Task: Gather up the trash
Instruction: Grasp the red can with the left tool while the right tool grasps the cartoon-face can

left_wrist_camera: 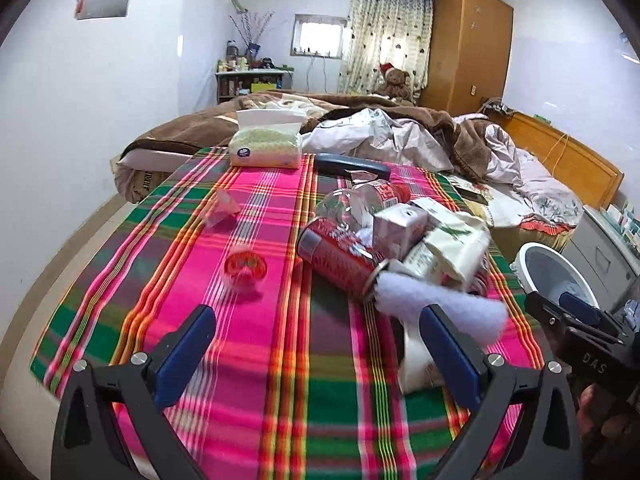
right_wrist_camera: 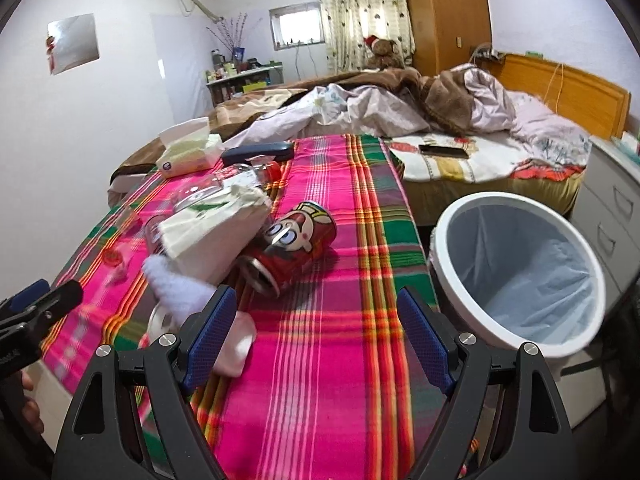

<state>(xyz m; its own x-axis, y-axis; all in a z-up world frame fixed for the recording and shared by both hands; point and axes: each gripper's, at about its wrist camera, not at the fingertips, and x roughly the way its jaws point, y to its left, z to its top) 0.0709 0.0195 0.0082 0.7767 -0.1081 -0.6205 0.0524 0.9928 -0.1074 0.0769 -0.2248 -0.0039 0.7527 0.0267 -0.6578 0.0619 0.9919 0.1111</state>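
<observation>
Trash lies heaped on a plaid cloth [left_wrist_camera: 280, 344]: a red can [left_wrist_camera: 340, 256] on its side, also in the right wrist view [right_wrist_camera: 296, 240], a clear plastic bottle [left_wrist_camera: 360, 200], a small carton [left_wrist_camera: 400, 220], a crumpled white paper bag [left_wrist_camera: 452, 248] [right_wrist_camera: 216, 236], a white fluffy wad [left_wrist_camera: 440, 304] [right_wrist_camera: 176, 288] and a white cup [left_wrist_camera: 416, 356]. A red-lidded cup [left_wrist_camera: 245, 268] and a clear wrapper [left_wrist_camera: 222, 206] lie apart to the left. My left gripper [left_wrist_camera: 320, 344] is open and empty, near the wad. My right gripper [right_wrist_camera: 316, 332] is open and empty, near the can.
A white bin [right_wrist_camera: 516, 264] with a blue liner stands right of the table, also in the left wrist view [left_wrist_camera: 552, 272]. A tissue pack [left_wrist_camera: 266, 144] and a dark glasses case [left_wrist_camera: 352, 164] sit at the far edge. A bed with blankets [right_wrist_camera: 400, 104] lies beyond, with a phone [right_wrist_camera: 444, 151] on it.
</observation>
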